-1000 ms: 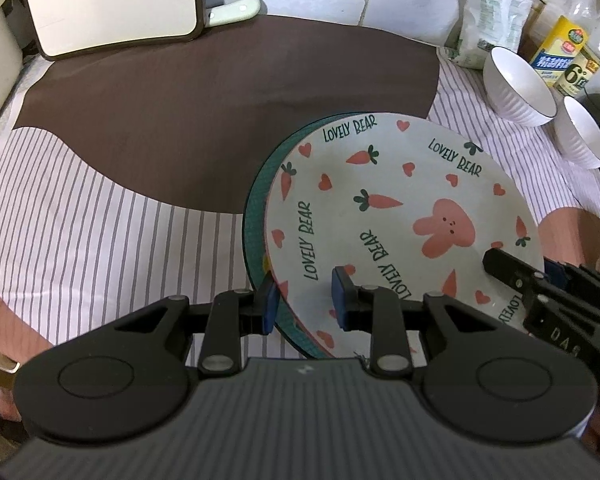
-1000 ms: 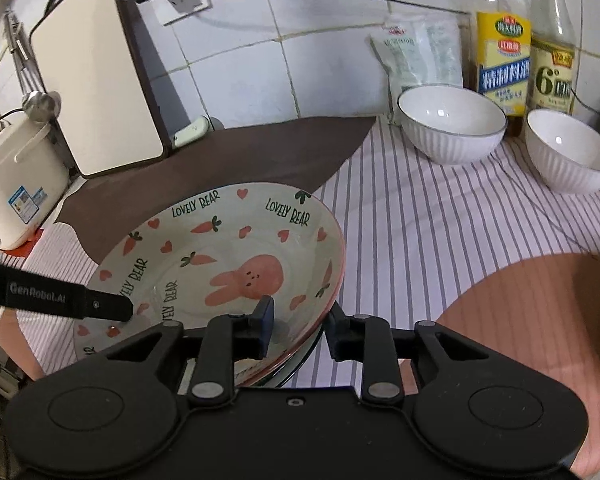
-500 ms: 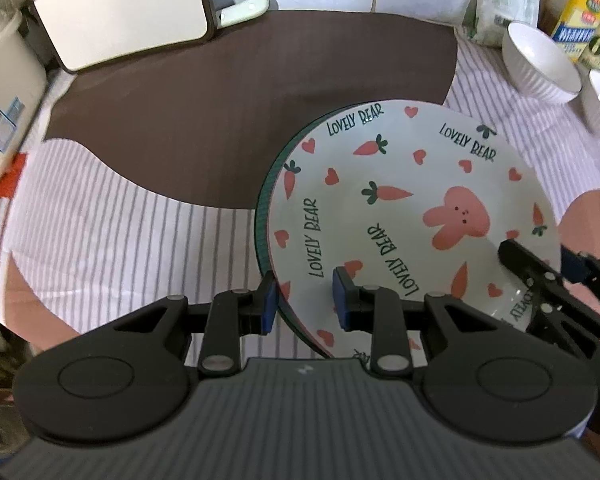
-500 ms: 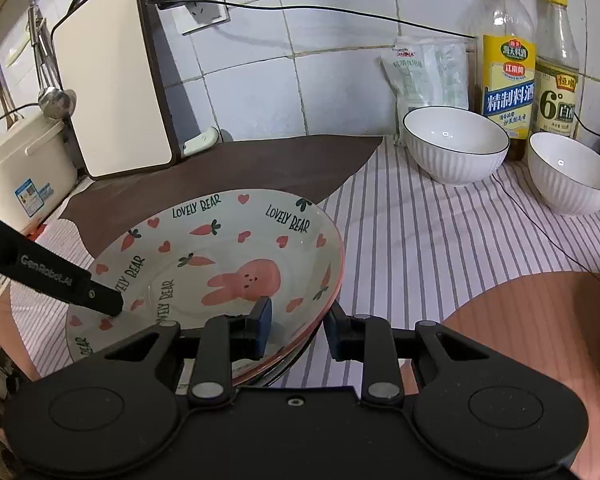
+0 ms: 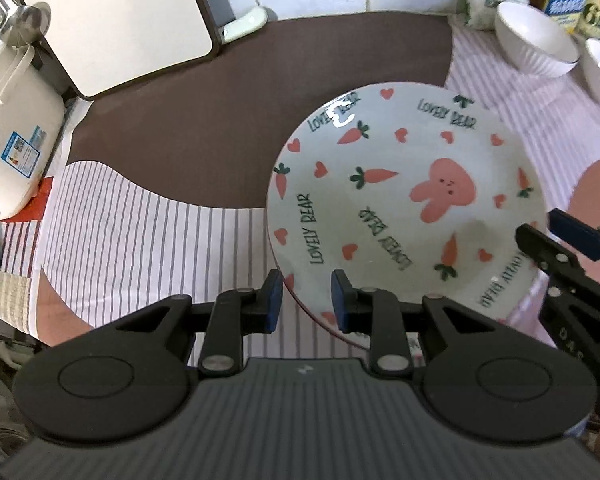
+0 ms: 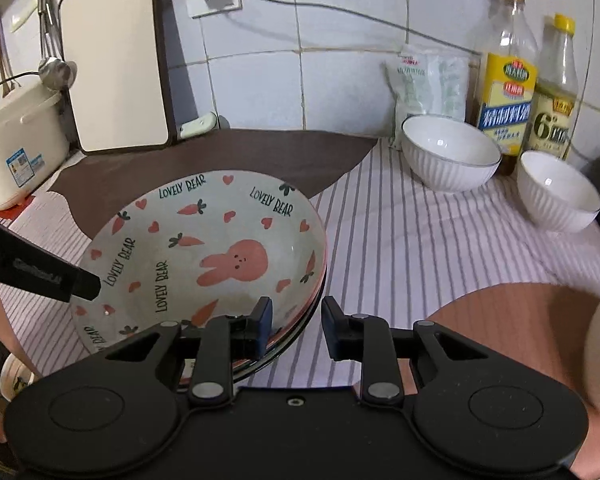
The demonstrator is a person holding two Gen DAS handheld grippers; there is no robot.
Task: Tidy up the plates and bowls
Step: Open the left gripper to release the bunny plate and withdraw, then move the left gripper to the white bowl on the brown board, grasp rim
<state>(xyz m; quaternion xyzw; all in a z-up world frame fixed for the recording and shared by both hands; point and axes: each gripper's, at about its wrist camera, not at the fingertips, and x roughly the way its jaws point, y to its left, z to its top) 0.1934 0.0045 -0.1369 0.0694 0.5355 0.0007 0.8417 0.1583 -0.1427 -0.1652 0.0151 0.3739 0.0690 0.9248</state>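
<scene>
Both grippers engage one stack of plates from opposite sides. The left gripper (image 5: 306, 296) straddles the near rim of the rabbit-and-carrot plate (image 5: 400, 208): one blue pad sits outside the rim, the other over the plate's inner face. A gap shows at the inner pad, so whether the pads press on the rim cannot be told.

The right gripper (image 6: 296, 320) straddles the opposite edge of the stack. Its inner pad lies against the upper face of the printed plate; its outer pad stands clear of the rims, with striped cloth visible between — no clamping contact can be confirmed there either. Both sets of jaws stand narrow, slightly wider than the rim between them.

In the right wrist view a dark-rimmed plate (image 6: 290, 338) sits directly beneath the printed one. Whether the stack rests on the tablecloth (image 6: 400, 240) or is raised off it cannot be determined.

Two white ribbed bowls (image 6: 450, 154) stand apart from the stack near the tiled wall, just in front of two bottles (image 6: 506, 80) and a packet (image 6: 428, 84). A cutting board (image 6: 116, 64) leans against the wall at left — a white rice cooker (image 6: 16, 152) stands beside it.
</scene>
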